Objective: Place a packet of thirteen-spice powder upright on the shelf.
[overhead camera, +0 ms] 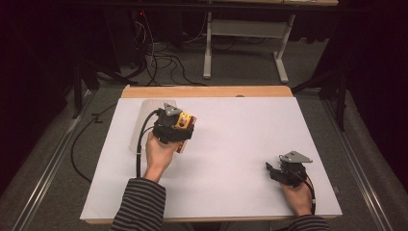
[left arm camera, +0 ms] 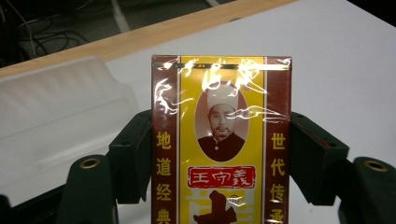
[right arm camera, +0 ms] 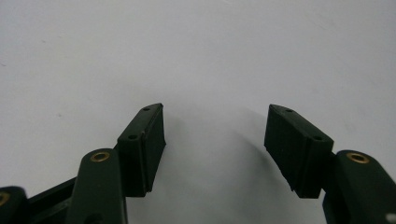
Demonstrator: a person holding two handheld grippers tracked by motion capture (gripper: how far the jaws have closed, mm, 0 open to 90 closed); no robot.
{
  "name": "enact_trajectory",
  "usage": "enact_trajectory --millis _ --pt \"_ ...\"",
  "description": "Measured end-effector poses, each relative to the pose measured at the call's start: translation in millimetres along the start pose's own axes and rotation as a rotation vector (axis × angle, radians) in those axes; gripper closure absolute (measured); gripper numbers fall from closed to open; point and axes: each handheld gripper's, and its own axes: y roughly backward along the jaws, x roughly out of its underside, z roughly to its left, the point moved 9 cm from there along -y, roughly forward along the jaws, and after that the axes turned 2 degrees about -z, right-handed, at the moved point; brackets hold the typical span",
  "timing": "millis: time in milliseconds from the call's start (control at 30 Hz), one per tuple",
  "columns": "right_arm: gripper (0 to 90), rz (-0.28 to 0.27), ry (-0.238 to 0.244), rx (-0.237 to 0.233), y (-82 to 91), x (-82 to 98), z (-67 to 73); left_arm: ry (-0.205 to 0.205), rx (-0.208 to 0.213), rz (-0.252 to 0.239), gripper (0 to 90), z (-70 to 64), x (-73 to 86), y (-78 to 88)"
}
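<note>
Two grippers over white table (overhead camera: 231,159). Left gripper (left arm camera: 219,154) clamped on glossy red-yellow box (left arm camera: 220,140), held above far-left part; left gripper view shows its film wrap, portrait, Chinese print. Translucent plastic tub (left arm camera: 56,107) just behind box, contents unclear. Right gripper (right arm camera: 215,144) near right front corner, jaws apart, nothing between.

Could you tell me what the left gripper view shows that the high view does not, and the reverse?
The left gripper view alone shows the print on the yellow and maroon packet: an oval portrait, columns of characters, glossy wrapping, and both black pads pressed on its sides. The high view alone shows the right gripper, jaws apart, resting low on the white table, plus striped sleeves and the floor cables. Both show the left gripper holding the packet, with the translucent container beside it.
</note>
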Motion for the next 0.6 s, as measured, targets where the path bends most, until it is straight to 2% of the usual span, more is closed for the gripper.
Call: enact_trajectory --millis 267,600 --pt "38.6 0.001 -0.002 -0.001 0.0 0.1 0.0 0.017 -0.065 -0.007 32.6 24.4 4.6 6.5" --pt "38.6 0.002 0.000 -0.002 0.0 0.2 -0.2 0.045 -0.114 -0.020 32.6 42.2 7.0 8.1"
